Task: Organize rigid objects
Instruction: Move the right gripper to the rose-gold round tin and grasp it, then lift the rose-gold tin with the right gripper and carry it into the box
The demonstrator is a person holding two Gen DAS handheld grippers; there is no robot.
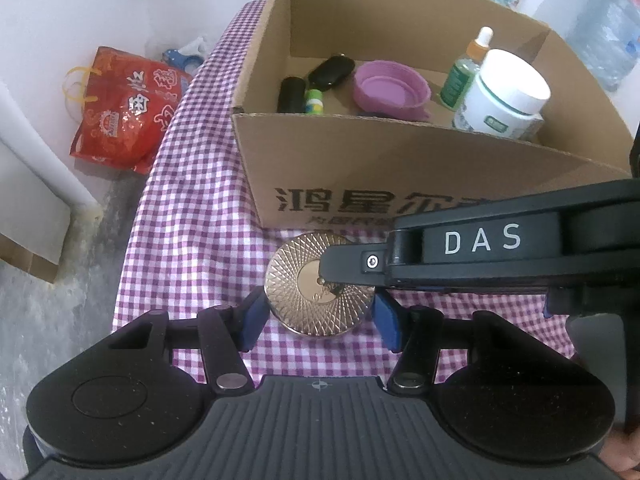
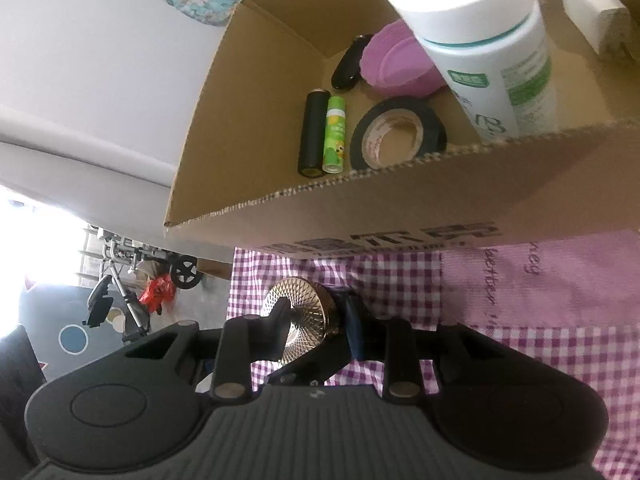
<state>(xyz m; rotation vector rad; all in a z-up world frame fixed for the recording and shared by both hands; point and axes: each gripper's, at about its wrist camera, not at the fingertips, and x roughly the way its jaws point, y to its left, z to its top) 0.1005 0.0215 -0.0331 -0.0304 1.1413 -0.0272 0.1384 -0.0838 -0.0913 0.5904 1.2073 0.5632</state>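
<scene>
A round gold patterned disc (image 1: 298, 284) lies on the purple checked tablecloth (image 1: 192, 200) in front of the cardboard box (image 1: 360, 160). My left gripper (image 1: 318, 314) is open, its blue pads on either side of the disc's near half. My right gripper (image 1: 340, 280) reaches in from the right over the disc's top; in the right wrist view its gripper (image 2: 316, 324) closes on the disc (image 2: 296, 312). The box (image 2: 360, 208) holds a white jar (image 1: 508, 96), a dropper bottle (image 1: 464, 76), a pink bowl (image 1: 390, 90), a black tube (image 2: 312, 136), a green tube (image 2: 334, 134) and black tape (image 2: 394, 132).
A red bag (image 1: 124, 108) lies on the floor to the left of the table. A pink cloth (image 2: 540, 280) lies on the table at right. A water jug (image 1: 604, 32) stands at the far right behind the box.
</scene>
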